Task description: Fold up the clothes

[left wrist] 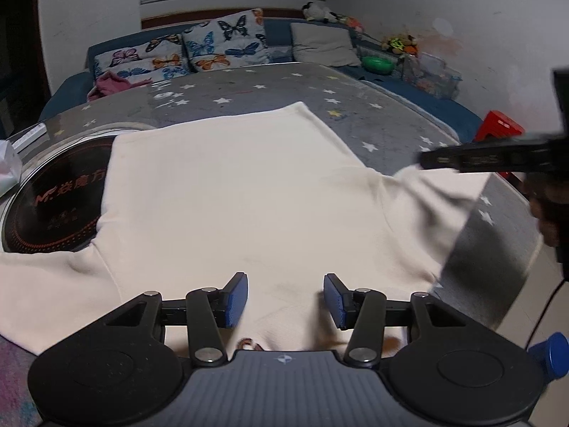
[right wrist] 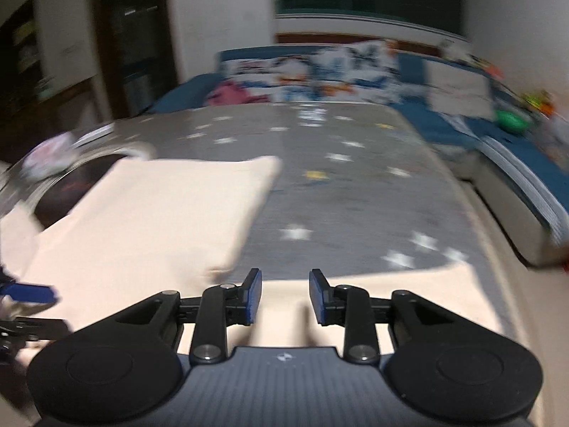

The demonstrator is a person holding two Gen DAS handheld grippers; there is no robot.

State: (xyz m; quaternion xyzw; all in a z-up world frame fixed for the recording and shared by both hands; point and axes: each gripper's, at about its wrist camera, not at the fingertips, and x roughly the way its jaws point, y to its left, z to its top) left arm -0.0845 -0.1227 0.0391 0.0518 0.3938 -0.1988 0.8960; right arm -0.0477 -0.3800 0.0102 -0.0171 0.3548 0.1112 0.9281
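Shirt (left wrist: 231, 192), cream, lies spread flat on our table (left wrist: 373, 114), collar at the near edge, hem toward the far side, its left part over a dark disc (left wrist: 53, 192). Left gripper (left wrist: 284, 300) hovers over the collar, fingers spread, pinching nothing. Right gripper (right wrist: 285, 295) sits over the right sleeve (right wrist: 409, 295), fingers parted, nothing between them. We judge the cloth light, soft, floppy and not fragile; it will sag and crease. Best holds look like the sleeve cuff, shoulder seam or hem corners. Farther off: sofa (left wrist: 277, 32).
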